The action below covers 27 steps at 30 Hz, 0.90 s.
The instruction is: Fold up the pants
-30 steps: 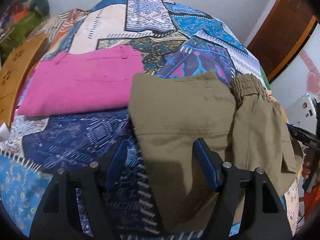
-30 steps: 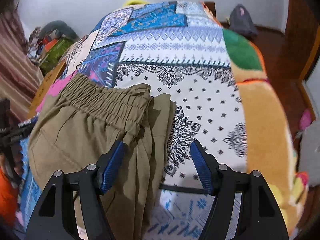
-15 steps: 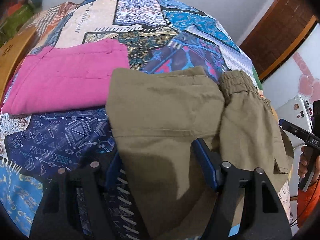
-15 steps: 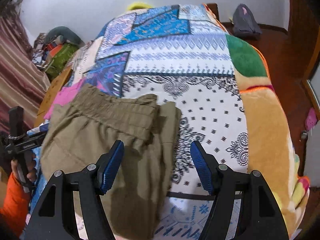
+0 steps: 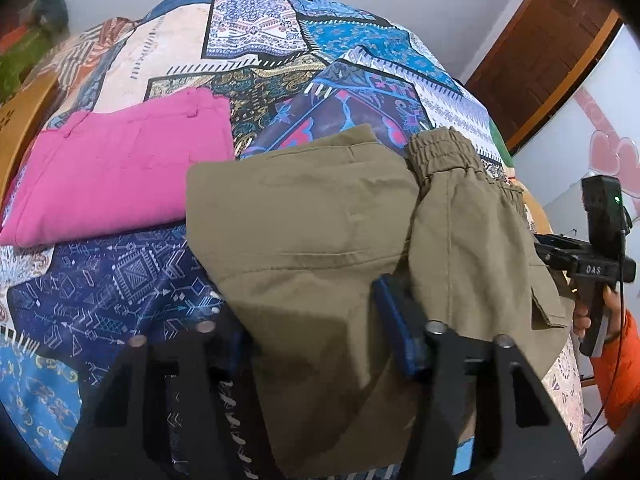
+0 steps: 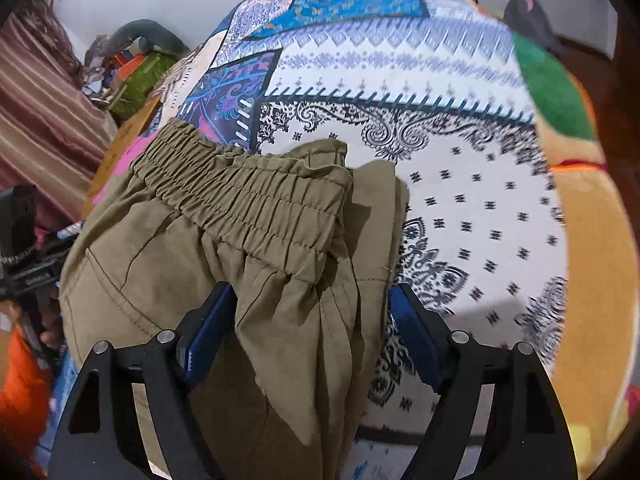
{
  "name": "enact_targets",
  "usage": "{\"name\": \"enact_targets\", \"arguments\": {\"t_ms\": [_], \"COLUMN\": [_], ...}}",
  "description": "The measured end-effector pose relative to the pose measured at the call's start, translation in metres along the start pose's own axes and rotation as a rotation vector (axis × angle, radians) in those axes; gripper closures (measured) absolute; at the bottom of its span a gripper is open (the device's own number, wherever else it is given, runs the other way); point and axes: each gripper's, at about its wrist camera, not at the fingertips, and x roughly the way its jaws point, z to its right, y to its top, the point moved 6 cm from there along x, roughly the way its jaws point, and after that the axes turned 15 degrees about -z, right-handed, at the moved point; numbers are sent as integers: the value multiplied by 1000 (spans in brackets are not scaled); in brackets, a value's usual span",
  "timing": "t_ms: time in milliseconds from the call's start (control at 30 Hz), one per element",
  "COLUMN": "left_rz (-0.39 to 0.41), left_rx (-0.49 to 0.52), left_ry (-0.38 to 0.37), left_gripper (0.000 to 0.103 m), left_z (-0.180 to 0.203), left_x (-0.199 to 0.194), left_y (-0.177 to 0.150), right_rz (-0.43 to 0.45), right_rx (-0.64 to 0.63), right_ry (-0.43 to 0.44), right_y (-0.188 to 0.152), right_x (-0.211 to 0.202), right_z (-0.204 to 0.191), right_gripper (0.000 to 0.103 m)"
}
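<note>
Olive-khaki pants (image 5: 320,240) lie partly folded on the patterned bedspread (image 5: 280,40), their elastic waistband (image 5: 444,152) to the right. My left gripper (image 5: 312,332) is open, low over the pants' near left edge, with cloth between its jaws. In the right wrist view the pants (image 6: 224,264) fill the lower left, with the gathered waistband (image 6: 248,196) on top. My right gripper (image 6: 310,332) is open, its blue pads on either side of a bunched fold below the waistband. The right gripper's body also shows in the left wrist view (image 5: 592,264).
Folded pink pants (image 5: 116,168) lie on the bed left of the khaki pair. A wooden headboard (image 5: 20,120) is at far left, a brown door (image 5: 552,40) at far right. Clutter and a striped curtain (image 6: 44,120) stand beyond the bed.
Both grippers have dropped closer to the khaki pants. The left one has shifted right over the cloth edge; the right one now straddles the fold below the waistband.
</note>
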Motion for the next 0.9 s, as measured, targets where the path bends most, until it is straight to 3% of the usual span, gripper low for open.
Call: {"name": "enact_targets", "arguments": {"t_ms": [200, 300, 400, 667, 900], "left_rz": [21, 58, 104, 188, 285], "left_rx": [12, 34, 72, 121, 98], "left_ry": [27, 65, 97, 139, 187], "left_gripper": [92, 97, 98, 99, 99], "left_z": [7, 15, 24, 41, 16], "left_x": [-6, -17, -34, -81, -134], "left_y": [13, 19, 23, 25, 30], "right_rz": [2, 14, 35, 141, 229], "right_rx": [-71, -105, -110, -178, -243], "right_ry": [-69, -127, -123, -169, -185], "right_y": [8, 13, 16, 19, 45], "right_x": [-6, -11, -21, -57, -83], "right_z": [-12, -19, -23, -62, -109], "right_gripper": [55, 71, 85, 90, 90]}}
